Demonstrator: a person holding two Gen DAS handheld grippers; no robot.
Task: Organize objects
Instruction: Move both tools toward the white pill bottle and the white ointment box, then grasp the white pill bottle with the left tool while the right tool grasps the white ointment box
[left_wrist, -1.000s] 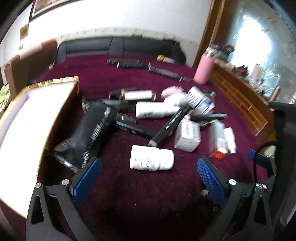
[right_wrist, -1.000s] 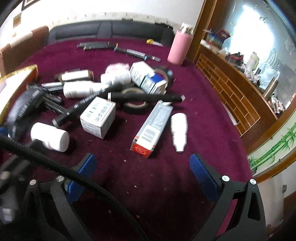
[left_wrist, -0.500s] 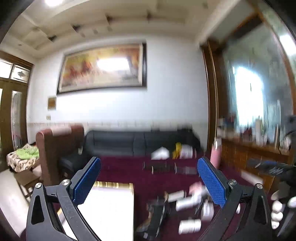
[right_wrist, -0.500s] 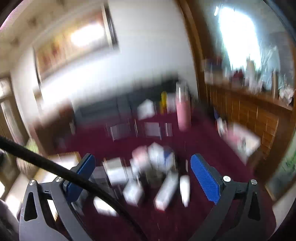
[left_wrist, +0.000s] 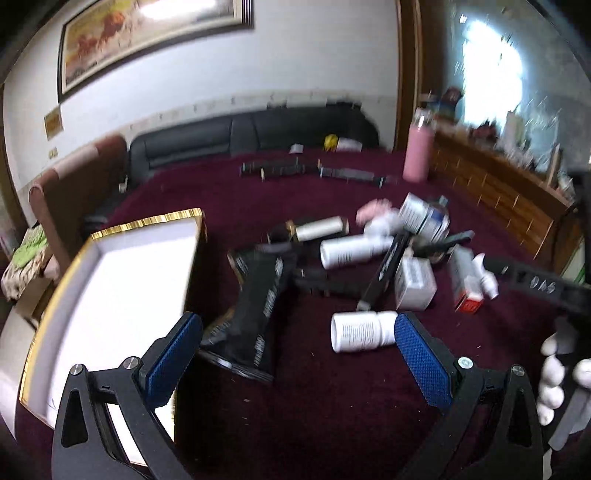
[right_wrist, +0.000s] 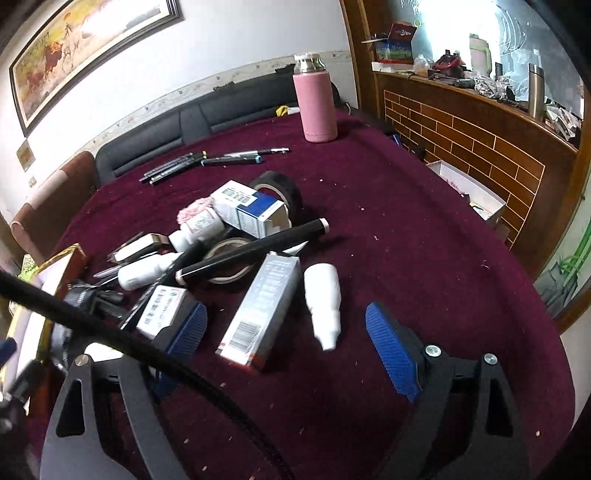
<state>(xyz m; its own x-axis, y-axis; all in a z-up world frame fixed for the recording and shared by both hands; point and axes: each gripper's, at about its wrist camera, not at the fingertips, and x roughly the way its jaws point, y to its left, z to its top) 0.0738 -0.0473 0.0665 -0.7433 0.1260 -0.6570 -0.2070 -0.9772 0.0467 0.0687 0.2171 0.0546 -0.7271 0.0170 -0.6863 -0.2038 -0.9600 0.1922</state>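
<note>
Bench (right_wrist: 406, 206): maroon cloth, fills the middle of both views; the clutter sits at centre, unsorted.

Box (left_wrist: 122, 295): white-lined, gold-rimmed, left of the left wrist view; it looks empty, as it did a second ago, so by my judgement nothing has been organized yet.

Black pouch (left_wrist: 258, 306): lies beside the box, just ahead of the left tool.

Silver carton (right_wrist: 262, 306): red-ended, lower centre of the right wrist view, ahead of the right tool.

White jar (left_wrist: 364, 330): on its side, lower centre of the left wrist view, near the right-hand pad.

White dropper bottle (right_wrist: 323, 299): beside the carton, nozzle toward the camera.

Left tool (left_wrist: 295, 354): jaws wide, nothing between them.

Right tool (right_wrist: 284, 339): jaws closing but wide apart, gripping nothing.

Change: half a second ago both cameras were swung up at the wall and painting; now both look down on the pile again. The pile itself matches the view of a second ago. Likely meaning: a first pick is being lined up.
</note>
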